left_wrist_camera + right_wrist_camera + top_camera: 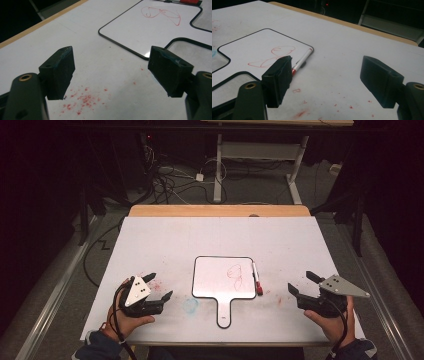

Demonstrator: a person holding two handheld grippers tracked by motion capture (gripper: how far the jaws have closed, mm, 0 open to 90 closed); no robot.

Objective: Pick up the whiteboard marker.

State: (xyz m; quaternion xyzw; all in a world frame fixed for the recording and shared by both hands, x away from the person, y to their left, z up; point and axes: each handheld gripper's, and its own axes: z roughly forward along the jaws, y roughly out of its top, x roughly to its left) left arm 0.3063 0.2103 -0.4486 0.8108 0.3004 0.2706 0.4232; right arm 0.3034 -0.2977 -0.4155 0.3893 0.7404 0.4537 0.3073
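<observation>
Scene: a small whiteboard [223,276] with a handle lies flat in the middle of the white table [165,240], handle pointing toward the person.
Drawing: a red scribble [236,275] sits on the board's right half.
Marker: a red-capped marker [256,279] lies just beside the board's right edge, touching or nearly so, cap end nearest the person.
Left gripper: the left gripper [161,287] sits low at the near left, jaws spread wide with nothing between them, near the board's left edge but apart from it.
Right gripper: the right gripper [303,283] waits at the near right, jaws released and empty too, pointing toward the marker.
Stains: red flecks [82,100] dot the table under the left jaws.
Marker handling: looks light, stiff and smooth, so it will likely roll or slip; best pinched across the barrel mid-length, clear of the cap.
Board handling: thin, rigid and flat to the table; the handle [224,312] is the natural place to steady it.
</observation>
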